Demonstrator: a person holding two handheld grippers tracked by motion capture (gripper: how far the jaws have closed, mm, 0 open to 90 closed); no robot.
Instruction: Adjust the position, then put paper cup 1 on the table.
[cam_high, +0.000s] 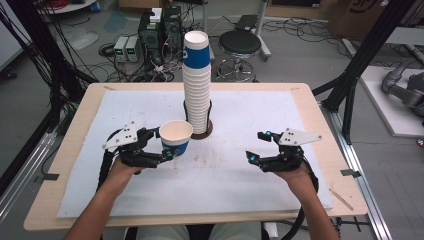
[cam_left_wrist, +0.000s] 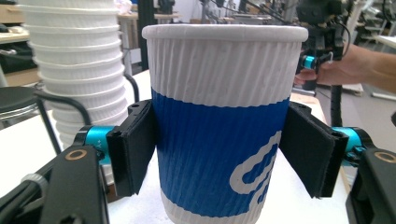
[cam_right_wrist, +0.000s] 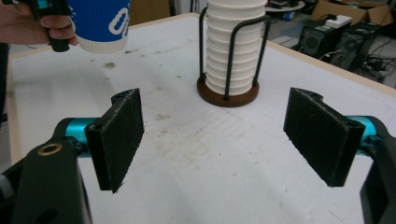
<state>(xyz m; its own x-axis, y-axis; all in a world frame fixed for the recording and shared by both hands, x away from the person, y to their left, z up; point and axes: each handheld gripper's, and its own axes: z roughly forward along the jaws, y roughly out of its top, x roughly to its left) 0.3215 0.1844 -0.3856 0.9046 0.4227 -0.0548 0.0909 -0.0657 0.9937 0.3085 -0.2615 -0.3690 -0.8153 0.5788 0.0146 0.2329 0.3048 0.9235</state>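
My left gripper (cam_high: 167, 145) clamped the blue-and-white cup (cam_high: 176, 138) upright, just off the mat (cam_high: 240, 175), the cup stack (cam_high: 197, 85) at one o'clock. My right gripper (cam_high: 256, 146), jaws wide and empty, had the cup at nine o'clock.

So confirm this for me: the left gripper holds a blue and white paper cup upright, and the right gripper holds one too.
Not quite. The left gripper does hold the cup upright, but the right gripper holds nothing: the right gripper view shows its jaws apart over the bare table.
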